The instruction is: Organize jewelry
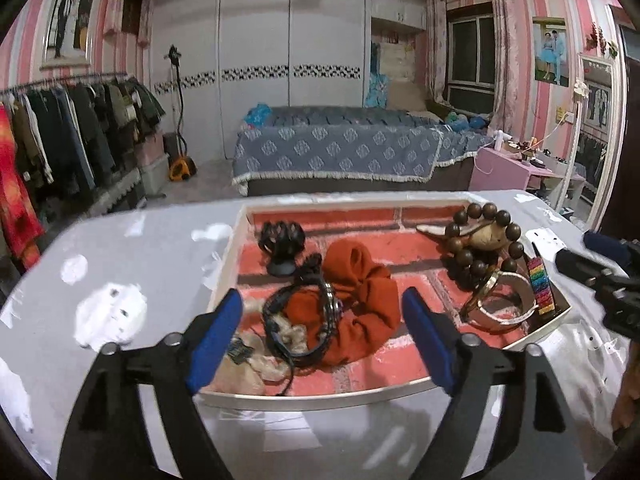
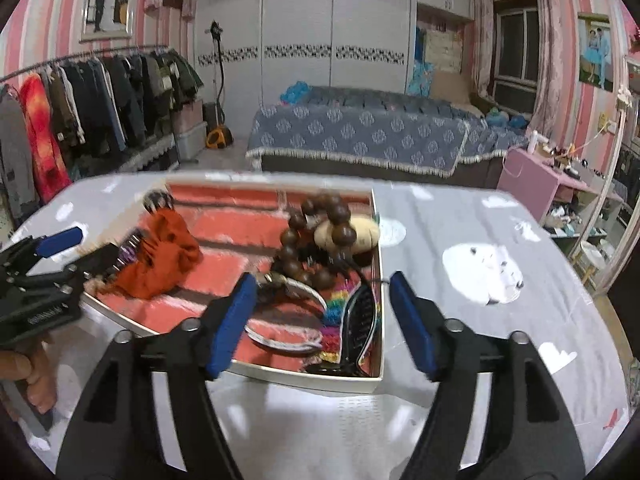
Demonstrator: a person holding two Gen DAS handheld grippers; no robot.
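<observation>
A white tray point(image 1: 239, 222) with a red brick-pattern floor holds the jewelry. In it lie an orange scrunchie point(image 1: 360, 300), a black cord bracelet point(image 1: 304, 320), a black claw clip point(image 1: 280, 244), a brown wooden bead bracelet point(image 1: 484, 240), a white bangle point(image 1: 504, 300) and a rainbow clip point(image 1: 540, 284). My left gripper point(image 1: 322, 312) is open and empty, its jaws on either side of the scrunchie and the cord bracelet. My right gripper point(image 2: 322, 300) is open and empty over the tray's right end point(image 2: 380, 280), above the bangle point(image 2: 288, 320) and a black comb point(image 2: 356, 320).
The tray sits on a table with a grey cloth with white prints point(image 1: 108, 312). A beige scrunchie point(image 1: 256, 360) lies at the tray's near left corner. Beyond the table are a bed point(image 1: 340, 148), a clothes rack point(image 1: 60, 128) and a pink side table point(image 1: 516, 168).
</observation>
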